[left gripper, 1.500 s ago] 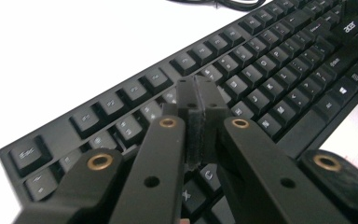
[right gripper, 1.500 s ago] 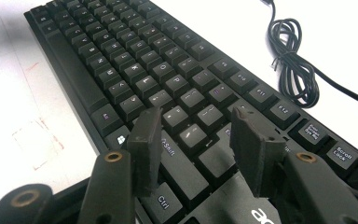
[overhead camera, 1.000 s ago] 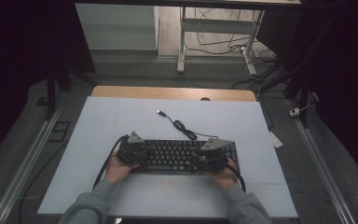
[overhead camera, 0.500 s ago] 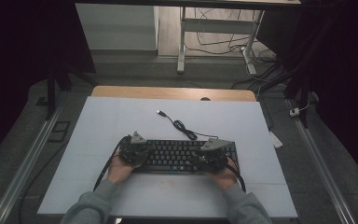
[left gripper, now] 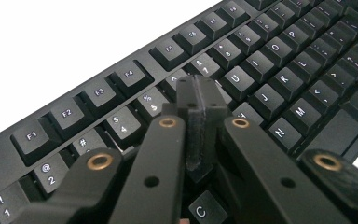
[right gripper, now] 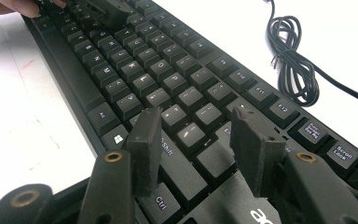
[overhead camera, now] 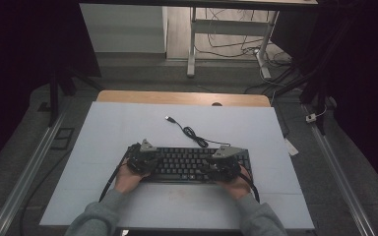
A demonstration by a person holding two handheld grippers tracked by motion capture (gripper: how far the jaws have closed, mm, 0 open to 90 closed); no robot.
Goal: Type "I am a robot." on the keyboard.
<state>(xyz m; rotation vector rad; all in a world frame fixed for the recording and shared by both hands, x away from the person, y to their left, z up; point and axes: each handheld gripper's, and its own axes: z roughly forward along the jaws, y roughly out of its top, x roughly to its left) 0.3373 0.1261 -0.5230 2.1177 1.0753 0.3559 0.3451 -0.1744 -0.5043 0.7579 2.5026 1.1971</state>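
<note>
A black keyboard (overhead camera: 189,164) lies on the near half of the pale table (overhead camera: 128,128), its long side running left to right, a little nearer the person than the table's middle. Its cable (overhead camera: 192,133) leaves the far edge, coils in a small loop just beyond the keyboard and ends in a plug lying farther off toward the table's middle.

The left hand-held gripper (overhead camera: 141,158) rests over the left end of the keyboard. In the left gripper view (left gripper: 200,105) its jaws are pressed together with nothing between them, their tips standing over the upper letter and number rows, near the 6 and 7 keys.

The right hand-held gripper (overhead camera: 222,162) rests over the right end of the keyboard. In the right gripper view (right gripper: 196,140) its jaws stand apart with keys showing in the gap; they grip nothing, and the tips sit just above the rows around the Shift and Enter keys, with the Ctrl key close beneath the left jaw.

The person's hands, in grey sleeves, come in from the near edge of the table. A wooden strip (overhead camera: 182,98) borders the table's far edge.
</note>
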